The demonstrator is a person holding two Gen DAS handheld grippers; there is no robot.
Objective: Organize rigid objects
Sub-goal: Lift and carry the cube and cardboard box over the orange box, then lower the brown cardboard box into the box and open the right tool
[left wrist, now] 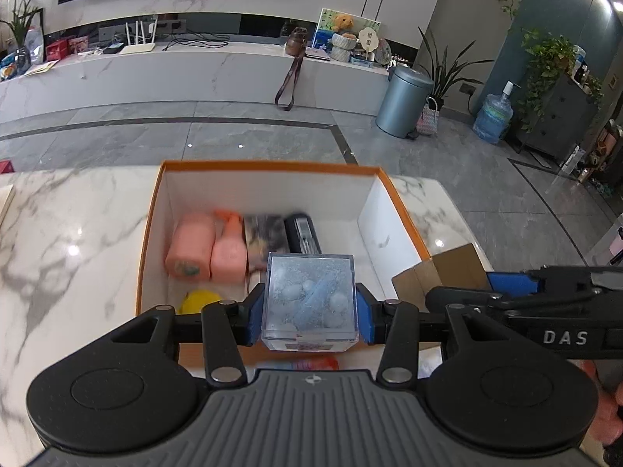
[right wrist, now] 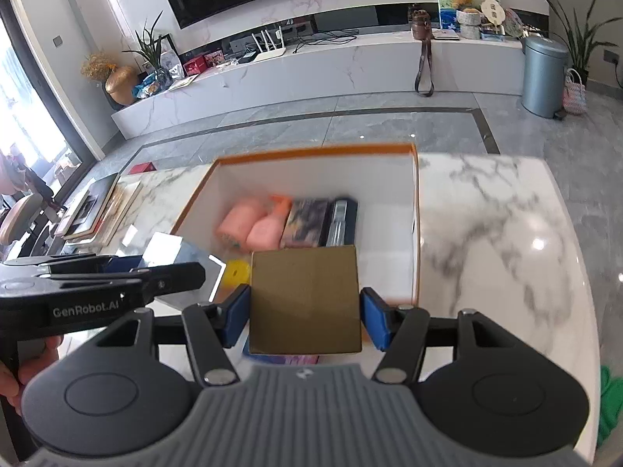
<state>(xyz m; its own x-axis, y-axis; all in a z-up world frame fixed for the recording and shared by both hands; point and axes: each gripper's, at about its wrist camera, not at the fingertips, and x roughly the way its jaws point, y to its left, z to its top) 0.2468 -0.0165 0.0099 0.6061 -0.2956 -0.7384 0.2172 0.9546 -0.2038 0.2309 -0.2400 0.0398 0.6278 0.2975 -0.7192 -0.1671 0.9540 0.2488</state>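
Note:
An orange-rimmed white box (left wrist: 389, 210) (right wrist: 311, 151) sits on the marble table. Inside lie a pink roll (left wrist: 190, 245) (right wrist: 241, 222), a pink spray bottle (left wrist: 229, 253) (right wrist: 268, 229), a dark patterned block (left wrist: 264, 233) (right wrist: 305, 218), a black case (left wrist: 303, 233) (right wrist: 342, 216) and a yellow object (left wrist: 198, 299) (right wrist: 237, 272). My left gripper (left wrist: 309, 313) is shut on a clear plastic cube (left wrist: 309, 295), held over the box's near edge. My right gripper (right wrist: 303, 317) is shut on a brown cardboard box (right wrist: 303, 295) (left wrist: 440, 276), held over the box's near right part.
The marble table (left wrist: 70, 241) (right wrist: 502, 233) spreads to both sides of the box. Picture frames (right wrist: 97, 206) lie at its far left end. A green item (right wrist: 611, 401) sits at the right edge. A colourful object (left wrist: 300, 364) lies under the left gripper.

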